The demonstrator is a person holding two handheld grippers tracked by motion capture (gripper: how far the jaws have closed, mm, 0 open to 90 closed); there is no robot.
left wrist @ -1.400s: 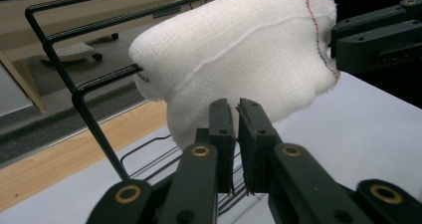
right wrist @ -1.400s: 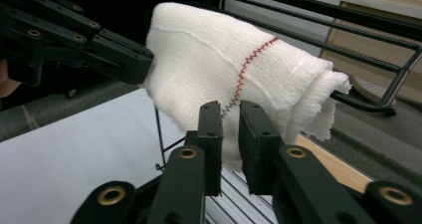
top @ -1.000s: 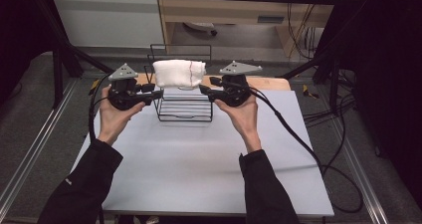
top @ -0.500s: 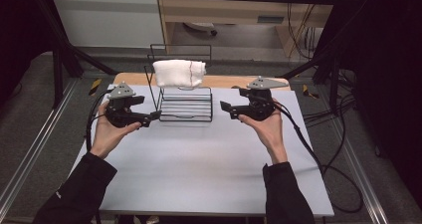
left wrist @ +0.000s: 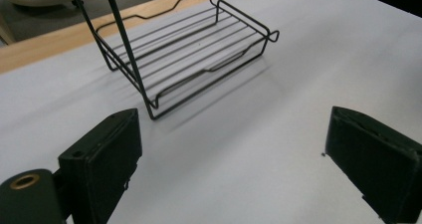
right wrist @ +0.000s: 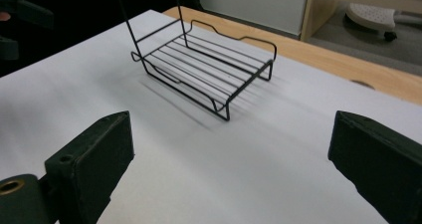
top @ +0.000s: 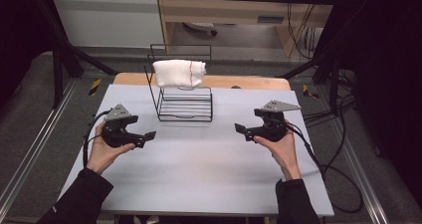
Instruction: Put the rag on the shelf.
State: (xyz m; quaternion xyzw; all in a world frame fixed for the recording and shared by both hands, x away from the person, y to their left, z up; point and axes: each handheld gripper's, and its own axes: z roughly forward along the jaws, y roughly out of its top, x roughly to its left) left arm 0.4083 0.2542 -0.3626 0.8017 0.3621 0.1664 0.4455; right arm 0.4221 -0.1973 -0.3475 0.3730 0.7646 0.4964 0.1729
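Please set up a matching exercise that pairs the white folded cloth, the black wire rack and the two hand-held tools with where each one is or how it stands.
Things:
1. white folded cloth
2. black wire rack
3. left tool
4. right tool

Places or states:
A. stands at the far middle of the grey table
B. open, at the table's left side
C. draped over the rack's top rail
D. open, at the table's right side

Pairs: 1-C, 2-A, 3-B, 4-D

left tool (top: 147, 136), right tool (top: 240, 129), jaws just opened, empty
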